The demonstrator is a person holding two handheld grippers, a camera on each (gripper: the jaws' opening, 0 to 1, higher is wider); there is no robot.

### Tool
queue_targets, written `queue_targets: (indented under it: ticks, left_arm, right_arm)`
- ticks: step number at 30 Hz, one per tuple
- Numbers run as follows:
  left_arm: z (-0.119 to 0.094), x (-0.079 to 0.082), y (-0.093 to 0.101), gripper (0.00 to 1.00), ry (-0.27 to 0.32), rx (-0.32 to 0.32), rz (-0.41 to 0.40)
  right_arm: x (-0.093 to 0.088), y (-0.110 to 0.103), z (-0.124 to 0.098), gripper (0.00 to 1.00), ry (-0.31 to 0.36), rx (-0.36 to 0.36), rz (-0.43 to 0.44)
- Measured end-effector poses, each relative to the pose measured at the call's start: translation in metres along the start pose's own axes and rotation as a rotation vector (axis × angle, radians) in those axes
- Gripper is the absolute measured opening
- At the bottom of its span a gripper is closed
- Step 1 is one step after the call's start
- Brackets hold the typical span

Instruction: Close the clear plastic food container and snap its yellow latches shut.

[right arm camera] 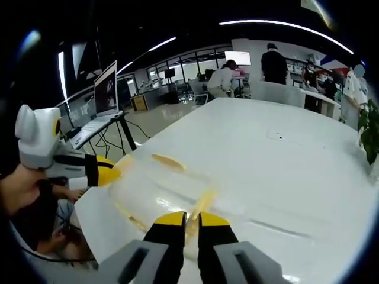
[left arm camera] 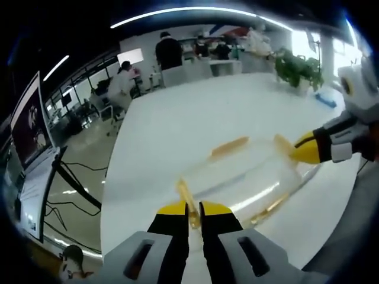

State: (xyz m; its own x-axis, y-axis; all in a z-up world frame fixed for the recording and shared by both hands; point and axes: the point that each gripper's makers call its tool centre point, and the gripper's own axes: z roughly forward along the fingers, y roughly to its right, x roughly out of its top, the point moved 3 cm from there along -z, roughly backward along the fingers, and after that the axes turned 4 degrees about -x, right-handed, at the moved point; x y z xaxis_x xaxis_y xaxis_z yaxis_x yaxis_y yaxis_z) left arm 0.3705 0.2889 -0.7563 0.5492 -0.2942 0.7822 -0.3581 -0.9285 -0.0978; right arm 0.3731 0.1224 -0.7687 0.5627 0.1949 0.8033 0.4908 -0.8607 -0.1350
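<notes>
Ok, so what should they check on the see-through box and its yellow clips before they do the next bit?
1. Left gripper on a yellow latch at one end: ok, jaws nearly shut around it.
2. Right gripper on the latch at the other end: ok, same grip.
3. Clear plastic food container resting on the white table: ok.
4. Lid fully seated: cannot tell, the plastic is too clear and blurred.
5. Side latch snapped down: cannot tell.
6. Green potted plant out of the way: ok, far off.
</notes>
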Motion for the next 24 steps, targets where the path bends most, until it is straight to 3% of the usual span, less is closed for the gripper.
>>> queue_targets:
  ticks: [12, 24]
  left_arm:
    - [0.001, 0.006, 0.016, 0.04, 0.004, -0.023, 0.021]
    - [0.014, 0.017, 0.049, 0.04, 0.005, -0.091, 0.062]
  right_arm:
    - [0.000, 0.013, -0.013, 0.02, 0.004, -0.024, -0.006]
    - [-0.013, 0.043, -0.032, 0.02, -0.004, -0.080, 0.003]
